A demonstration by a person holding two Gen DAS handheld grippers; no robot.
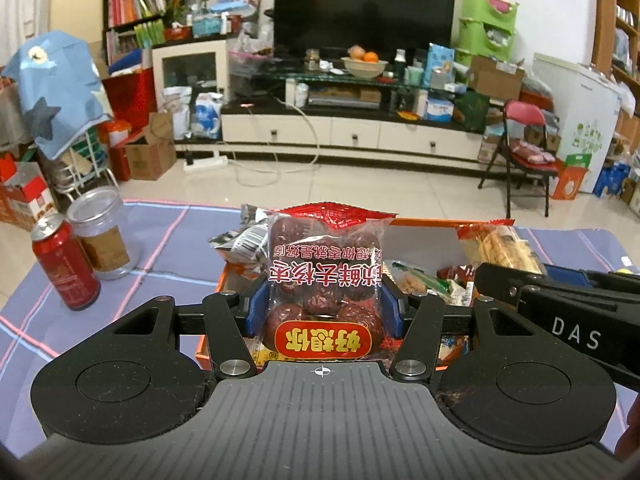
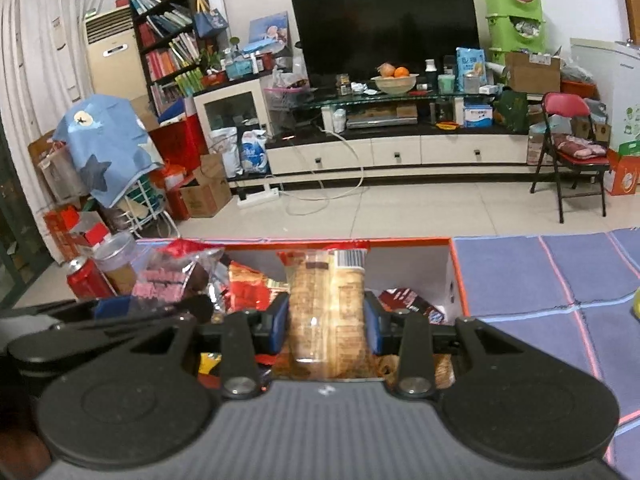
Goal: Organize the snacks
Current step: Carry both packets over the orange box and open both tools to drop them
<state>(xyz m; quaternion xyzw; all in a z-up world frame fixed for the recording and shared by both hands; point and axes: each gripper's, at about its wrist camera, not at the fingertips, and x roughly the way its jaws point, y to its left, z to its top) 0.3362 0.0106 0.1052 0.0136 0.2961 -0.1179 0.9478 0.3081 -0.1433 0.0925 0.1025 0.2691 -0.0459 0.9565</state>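
Observation:
My left gripper is shut on a clear packet of red dates with a red label, held upright above the orange snack box. My right gripper is shut on a clear pack of tan crackers over the same orange box. In the left wrist view the right gripper enters from the right with the cracker pack in it. In the right wrist view the left gripper's arm shows at the left with the date packet. Several other snack packets lie inside the box.
A red soda can and a clear lidded jar stand on the blue checked cloth left of the box. The cloth stretches away on the right. Beyond the table edge lie tiled floor, a TV stand and a red folding chair.

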